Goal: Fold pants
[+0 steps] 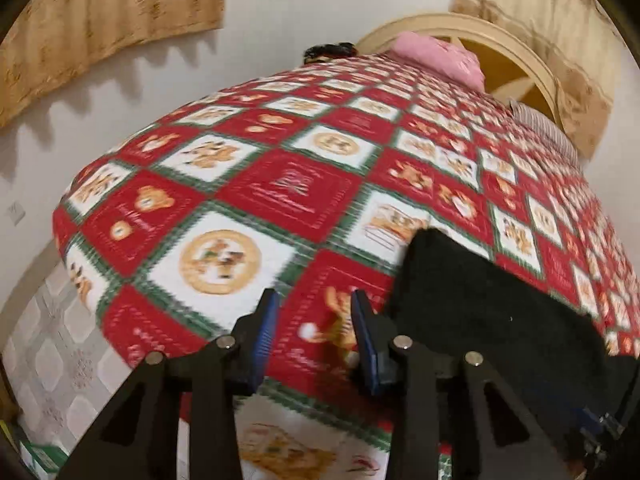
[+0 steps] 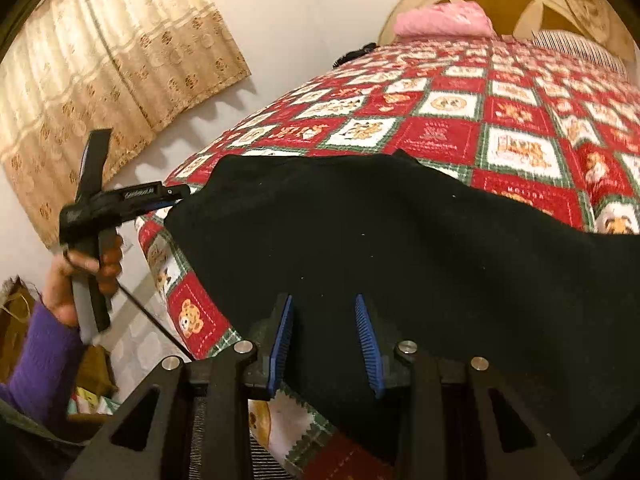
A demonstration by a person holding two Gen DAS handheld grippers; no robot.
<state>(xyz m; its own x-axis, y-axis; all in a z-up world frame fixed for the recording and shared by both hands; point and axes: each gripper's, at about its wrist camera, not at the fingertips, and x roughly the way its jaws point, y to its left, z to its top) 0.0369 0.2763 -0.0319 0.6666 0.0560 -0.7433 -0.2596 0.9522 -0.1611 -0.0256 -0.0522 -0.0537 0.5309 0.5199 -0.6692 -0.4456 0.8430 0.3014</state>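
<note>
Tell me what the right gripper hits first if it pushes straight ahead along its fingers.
Most likely the black pants. The right gripper stands open, nothing between its fingers, angled down at the dark cloth spread over the patchwork quilt. Depth is hard to judge, but no other thing lies in that line.

My room is lit with warm, yellowish light, bright enough to see colours well. The curtain throws a zigzag shadow on the wall below it, so the light comes from high up. My left view is smeared all over; the squares on the quilt look streaky. My right view is sharper, with only a little blur on my other hand at nine o'clock. Both views bulge like a ball, and the corners go black. The pants look so dark I see no folds.
</note>
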